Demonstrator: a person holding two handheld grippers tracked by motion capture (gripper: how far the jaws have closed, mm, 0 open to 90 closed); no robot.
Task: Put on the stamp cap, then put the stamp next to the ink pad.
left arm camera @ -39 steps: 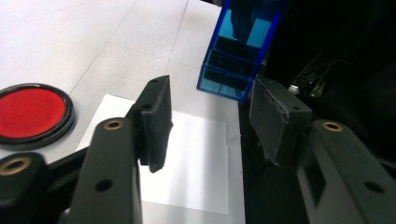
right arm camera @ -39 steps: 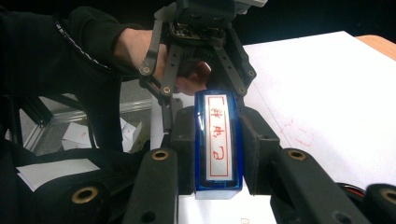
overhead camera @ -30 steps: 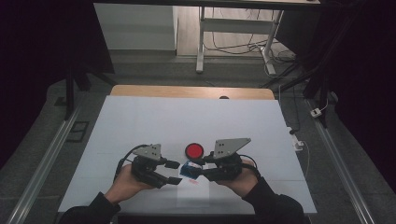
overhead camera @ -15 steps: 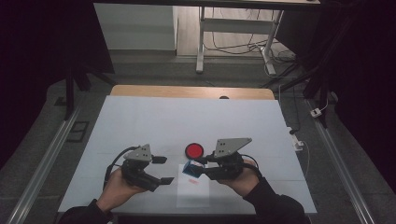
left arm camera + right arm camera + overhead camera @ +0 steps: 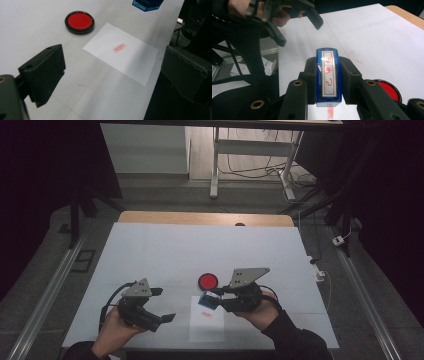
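- The right gripper [image 5: 216, 299] was held by the person's right hand [image 5: 261, 307] near the front edge of the white-topped table [image 5: 150, 250], its jaws pointing left across the table.
- Its two black jaws were pinched on the long sides of the blue translucent rectangular stamp with red characters on its white label [image 5: 328, 76]; in the left gripper view the stamp's base [image 5: 147, 4] hung clear above the table.
- The stamp sat over the far edge of the small white paper sheet [image 5: 207, 319], which already bore a red rectangular imprint [image 5: 119, 47].
- The round black-rimmed red ink pad [image 5: 208, 281] lay just beyond the sheet, near the stamp but apart from it.
- The left gripper [image 5: 165, 305] rested in the person's left hand [image 5: 116, 329] at the front left, tilted toward the sheet, with its jaws spread wide and nothing between them.
- The sheet's near edge lay close to the table's front edge; wide bare tabletop stretched to the far wooden strip [image 5: 205, 218] and to the left.
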